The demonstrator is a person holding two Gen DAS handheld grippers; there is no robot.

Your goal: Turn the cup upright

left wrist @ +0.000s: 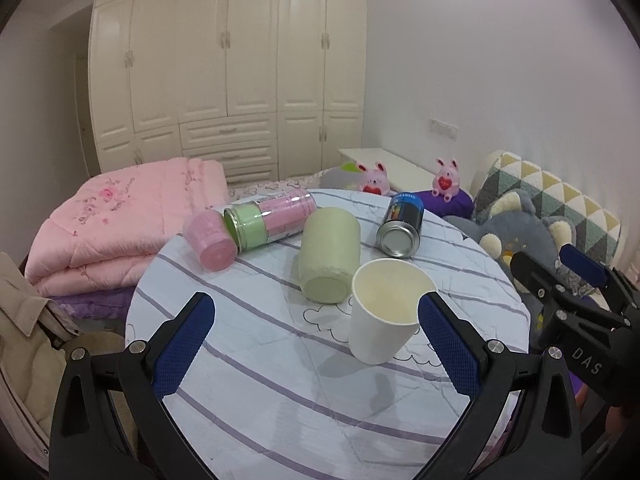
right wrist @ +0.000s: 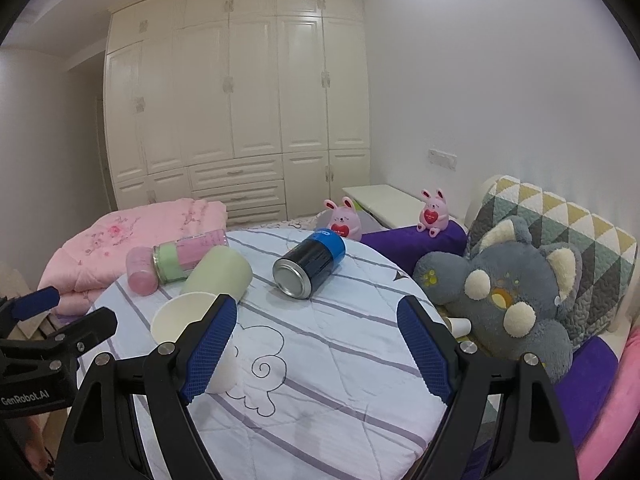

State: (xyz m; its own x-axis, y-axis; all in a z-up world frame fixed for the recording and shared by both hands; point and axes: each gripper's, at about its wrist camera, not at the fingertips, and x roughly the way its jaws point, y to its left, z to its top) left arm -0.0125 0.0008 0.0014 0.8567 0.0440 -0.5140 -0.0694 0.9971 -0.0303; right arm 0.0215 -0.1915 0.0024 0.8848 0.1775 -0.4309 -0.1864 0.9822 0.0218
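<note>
1. The left tongs (left wrist: 316,332) stand spread wide over the bench (left wrist: 280,392), gripping nothing. Their blue pads (left wrist: 184,344) sit on either side of bare cloth, and the cup is just beside the right-hand pad.
2. The right tongs (right wrist: 316,340) are spread just as wide and hold nothing. The cup sits outside them, partly hidden behind their left pad (right wrist: 210,348).
3. The cup (left wrist: 386,310) is white paper and stands upright on the bench, mouth up, showing a pale inside.
4. Just behind the cup lies a green tumbler (left wrist: 330,254) on its side, its base turned toward the cup.
5. Behind the cup and to its right lies a can (left wrist: 402,226), dark with a blue band, its silver end facing the cup.
6. Behind the cup and to its left lies a pink-and-green bottle (left wrist: 266,220) on its side, with a pink cap (left wrist: 210,240) touching its green end.
7. The bench is round, under a white cloth with purple stripes and a cloud drawing.
8. Right of the cup, off the bench, a grey plush (right wrist: 516,292) leans on a triangle-patterned cushion (right wrist: 560,220).
9. Far behind the cup sit two pink bunnies (right wrist: 346,222), and to its left a folded pink quilt (left wrist: 120,216).
</note>
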